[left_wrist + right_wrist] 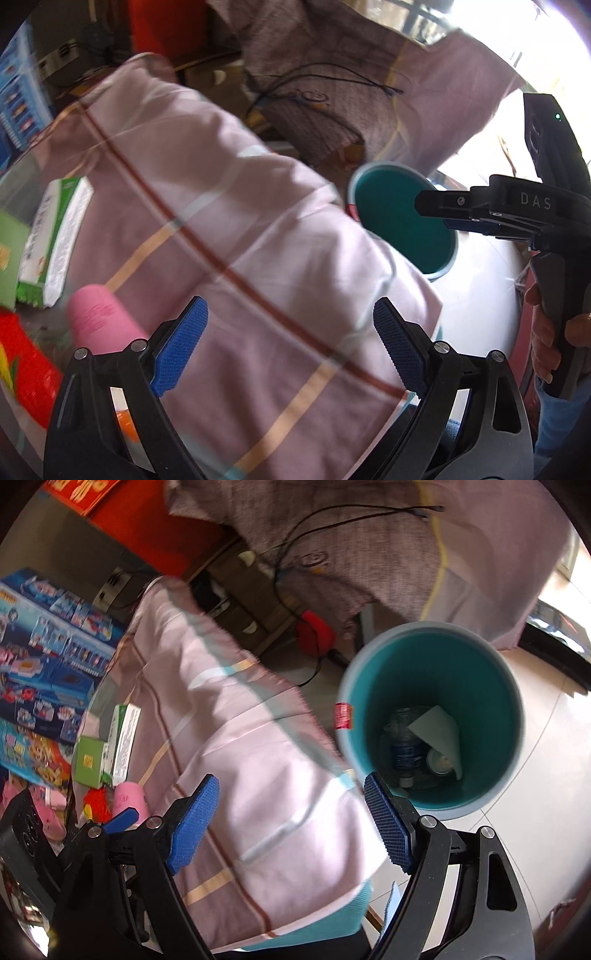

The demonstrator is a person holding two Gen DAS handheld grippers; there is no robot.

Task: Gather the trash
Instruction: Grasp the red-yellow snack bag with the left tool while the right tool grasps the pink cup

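here, in the left wrist view, the left gripper (291, 345) sits at the bottom of the frame with its blue pads wide apart and nothing between them, above a pink checked cloth (207, 221) that fills the centre. at the right edge a hand (554, 332) holds the right gripper (424, 206), which reaches in toward the teal bin (402, 225) at centre right.

in the right wrist view, the right gripper's own jaws also stand wide at the bottom of the frame, empty. the bin's rim and inner wall are clear at centre right, on a pale tiled floor (535, 738). inside it lie a plastic bottle (404, 753), a sheet of white paper (439, 731) and a small round lid or cup (441, 762).

at the left of the frame, beside the cloth, lie a green and white box (123, 734), a pink cylinder (127, 797) and something red (98, 801), too blurred to name.
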